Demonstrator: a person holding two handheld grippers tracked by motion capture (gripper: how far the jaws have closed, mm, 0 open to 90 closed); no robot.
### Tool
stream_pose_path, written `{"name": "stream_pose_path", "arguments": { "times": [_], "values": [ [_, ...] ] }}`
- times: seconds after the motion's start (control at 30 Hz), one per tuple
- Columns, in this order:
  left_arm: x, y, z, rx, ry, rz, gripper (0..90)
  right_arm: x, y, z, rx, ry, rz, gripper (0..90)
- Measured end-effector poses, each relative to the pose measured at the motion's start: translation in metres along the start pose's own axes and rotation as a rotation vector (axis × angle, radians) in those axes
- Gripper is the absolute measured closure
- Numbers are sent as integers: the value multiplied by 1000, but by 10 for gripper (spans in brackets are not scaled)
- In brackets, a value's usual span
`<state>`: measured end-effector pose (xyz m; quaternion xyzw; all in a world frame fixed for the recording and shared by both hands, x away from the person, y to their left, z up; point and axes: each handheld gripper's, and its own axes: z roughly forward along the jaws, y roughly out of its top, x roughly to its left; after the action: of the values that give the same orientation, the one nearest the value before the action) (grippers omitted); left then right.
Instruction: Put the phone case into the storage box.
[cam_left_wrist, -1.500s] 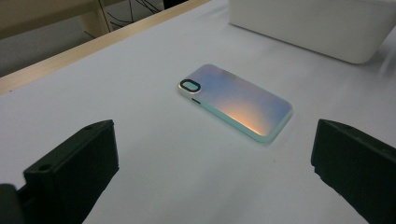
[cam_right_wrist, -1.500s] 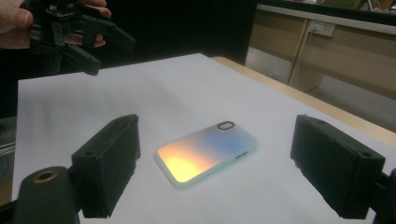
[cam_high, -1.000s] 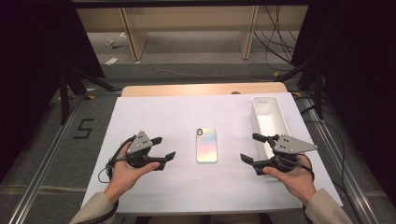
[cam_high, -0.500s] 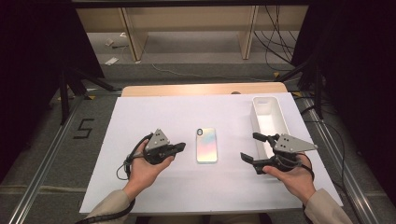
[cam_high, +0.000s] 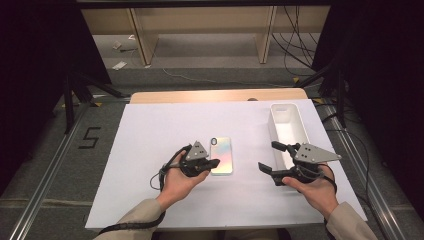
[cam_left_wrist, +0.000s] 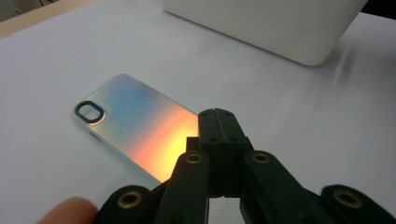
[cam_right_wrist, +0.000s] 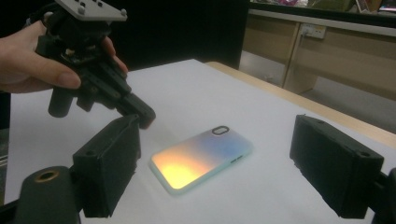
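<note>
A phone case (cam_high: 221, 155) with a rainbow sheen lies flat on the white sheet, camera hole toward the far side. My left gripper (cam_high: 214, 163) is shut, jaws pressed together with nothing between them, its tip at the case's near left edge; the left gripper view shows the closed tip (cam_left_wrist: 215, 116) over the case (cam_left_wrist: 135, 122). My right gripper (cam_high: 270, 157) stands open to the right of the case, jaws wide apart. From the right gripper view the case (cam_right_wrist: 203, 156) lies between its jaws, farther off, with the left gripper (cam_right_wrist: 140, 112) beside it.
A white rectangular bin (cam_high: 289, 128) stands at the right of the sheet, just beyond my right gripper, and appears as a white box (cam_left_wrist: 261, 23) in the left gripper view. The wooden table edge (cam_high: 215, 95) runs along the far side.
My left gripper has moved right across the sheet to the case's left edge and its jaws have shut. The right gripper and the case have stayed put.
</note>
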<state>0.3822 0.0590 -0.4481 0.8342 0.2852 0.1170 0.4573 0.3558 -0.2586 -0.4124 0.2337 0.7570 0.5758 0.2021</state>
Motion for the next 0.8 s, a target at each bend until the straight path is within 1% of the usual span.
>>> {"name": "stream_pose_path", "arguments": {
  "times": [0.03, 0.07, 0.1, 0.13, 0.17, 0.2, 0.23, 0.27, 0.43, 0.5, 0.63, 0.8],
  "values": [
    [-2, -1, 7, 18, -2, 10, 897, 0, 0, 0, 1, 1, -1, 170],
    [-2, -1, 7, 18, -2, 10, 897, 0, 0, 0, 1, 0, -2, 170],
    [-4, -1, 14, 23, -3, 10, 897, 0, 0, 0, 1, 0, -2, 170],
    [-4, -1, 14, 23, -3, 10, 897, 0, 0, 0, 0, 1, -2, 170],
    [-7, 0, 19, 39, -4, 16, 897, 0, 0, 0, -1, 0, -1, 170],
    [-7, 0, 19, 39, -4, 16, 897, 0, 0, 0, -1, 0, -1, 170],
    [-9, 1, 25, 50, -9, 16, 897, 0, 0, 0, -1, -2, 0, 170],
    [-9, 1, 25, 50, -9, 16, 897, 0, 0, 0, -1, -2, 0, 170],
    [-18, 1, 41, 79, -16, 24, 897, 0, 0, 0, -3, -2, 1, 170],
    [-19, 1, 44, 82, -15, 24, 897, 0, 0, 0, -3, -3, 3, 170],
    [-22, 0, 55, 100, -12, 22, 897, 0, -1, 0, -4, -2, 8, 170],
    [-25, 0, 61, 108, -10, 27, 897, -1, -1, 0, -9, 0, 10, 170]
  ]
}}
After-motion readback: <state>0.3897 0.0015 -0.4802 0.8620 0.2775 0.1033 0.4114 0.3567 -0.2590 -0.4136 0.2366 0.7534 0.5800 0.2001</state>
